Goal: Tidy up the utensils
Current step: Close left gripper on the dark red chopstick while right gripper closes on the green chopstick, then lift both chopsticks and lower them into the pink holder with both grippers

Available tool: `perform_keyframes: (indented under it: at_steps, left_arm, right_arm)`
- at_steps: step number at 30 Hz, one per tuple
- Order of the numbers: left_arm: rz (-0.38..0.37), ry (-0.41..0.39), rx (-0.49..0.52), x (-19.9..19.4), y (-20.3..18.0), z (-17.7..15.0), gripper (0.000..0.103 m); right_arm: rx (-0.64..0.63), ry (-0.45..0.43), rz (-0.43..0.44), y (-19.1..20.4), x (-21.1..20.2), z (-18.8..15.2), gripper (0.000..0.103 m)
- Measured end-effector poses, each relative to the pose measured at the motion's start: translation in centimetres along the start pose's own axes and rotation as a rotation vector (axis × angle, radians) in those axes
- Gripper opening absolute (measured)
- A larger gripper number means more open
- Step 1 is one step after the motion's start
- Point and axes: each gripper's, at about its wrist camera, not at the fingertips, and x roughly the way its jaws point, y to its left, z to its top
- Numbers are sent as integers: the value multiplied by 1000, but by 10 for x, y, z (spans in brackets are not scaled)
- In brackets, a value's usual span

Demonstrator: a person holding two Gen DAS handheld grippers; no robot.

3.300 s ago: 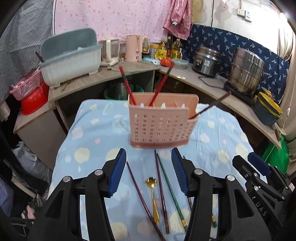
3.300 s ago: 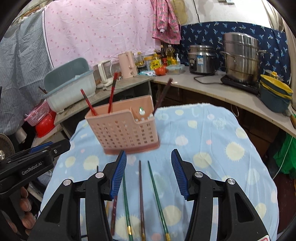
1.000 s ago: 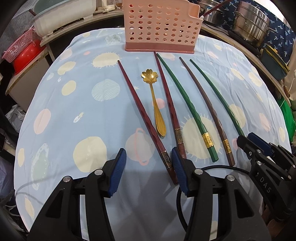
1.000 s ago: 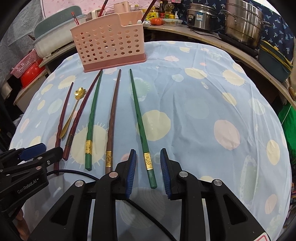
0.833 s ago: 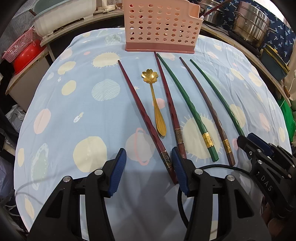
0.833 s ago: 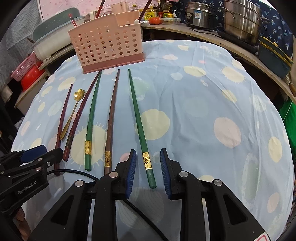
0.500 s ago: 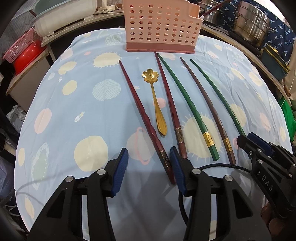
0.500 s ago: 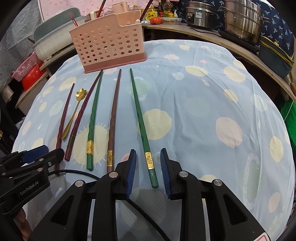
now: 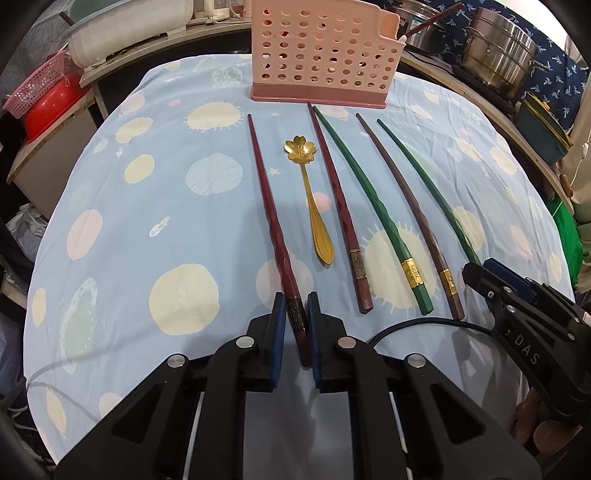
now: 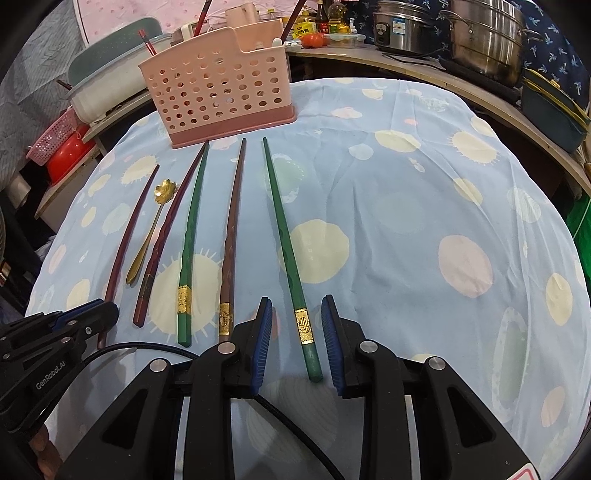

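Observation:
Several chopsticks and a gold flower spoon [image 9: 306, 177] lie side by side on the blue dotted cloth [image 9: 166, 206], in front of a pink perforated caddy [image 9: 321, 62] that holds a few chopsticks. My left gripper [image 9: 295, 299] is closing its jaws on the thick near end of the leftmost dark red chopstick [image 9: 269, 206], and the pads touch it. My right gripper [image 10: 296, 306] stands open astride the gold-banded end of the rightmost green chopstick [image 10: 282, 229], pads apart from it. Between these two lie a second dark red chopstick [image 9: 336, 192], a green one [image 9: 369, 199] and a brown one [image 9: 406, 199].
A black cable [image 10: 147, 347] runs over the cloth's near edge. Behind the table a curved counter carries a steel pot [image 10: 487, 37], a rice cooker [image 10: 402, 26] and a dish drainer [image 10: 110, 81]. A red basin [image 10: 70, 155] and a pink basket sit at far left.
The left jaws have come together around the dark red chopstick's thick end. The right gripper has kept the same gap over the green chopstick. Neither hand has shifted.

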Motion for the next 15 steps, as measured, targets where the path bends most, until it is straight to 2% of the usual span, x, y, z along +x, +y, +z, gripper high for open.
perform_keyframes:
  at_steps: [4,15]
  left_arm:
    - [-7,3,1,-1,-1,0,10]
    - [-30,-18,-8,-14,3,5,7]
  right_arm:
    - [9,6,11,-2,0,1,10]
    - [18,-3,53,2,-14,2,8]
